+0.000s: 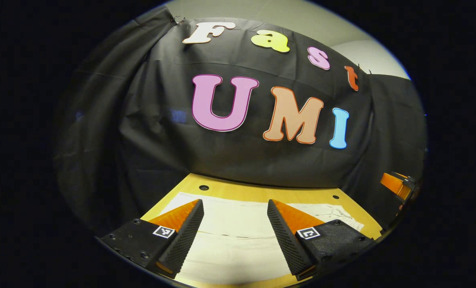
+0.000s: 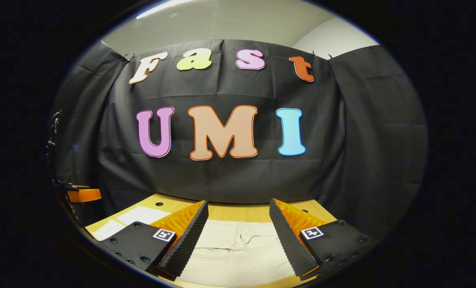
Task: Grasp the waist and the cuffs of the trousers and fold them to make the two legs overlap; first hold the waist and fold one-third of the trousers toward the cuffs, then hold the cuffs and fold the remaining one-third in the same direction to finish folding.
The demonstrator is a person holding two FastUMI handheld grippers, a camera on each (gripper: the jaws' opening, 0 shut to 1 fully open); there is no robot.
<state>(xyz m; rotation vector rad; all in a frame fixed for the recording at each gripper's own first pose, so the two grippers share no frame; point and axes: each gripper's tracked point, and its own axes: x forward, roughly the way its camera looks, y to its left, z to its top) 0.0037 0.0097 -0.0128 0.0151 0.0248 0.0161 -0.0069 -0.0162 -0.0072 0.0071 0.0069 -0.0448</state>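
My left gripper (image 1: pixel 235 205) hangs with its fingers spread wide and nothing between them. Below it, in the lower middle of the left gripper view, the trousers (image 1: pixel 238 234) lie pale and flat on the table (image 1: pixel 238 190), reaching toward the lower right of the frame. At the right edge of that view I can see part of my other gripper.

My right gripper (image 2: pixel 238 205) is just as wide and just as empty. In the right gripper view the trousers (image 2: pixel 238 244) show between and below its fingers, at the bottom centre, with some creases in the cloth; the table (image 2: pixel 238 212) runs behind them.

I judge the folding has not started in earnest. The cloth looks laid out flat, though I cannot tell which end is the waist, nor whether the legs already overlap. Neither gripper touches it. All the grasps and both thirds appear still ahead.
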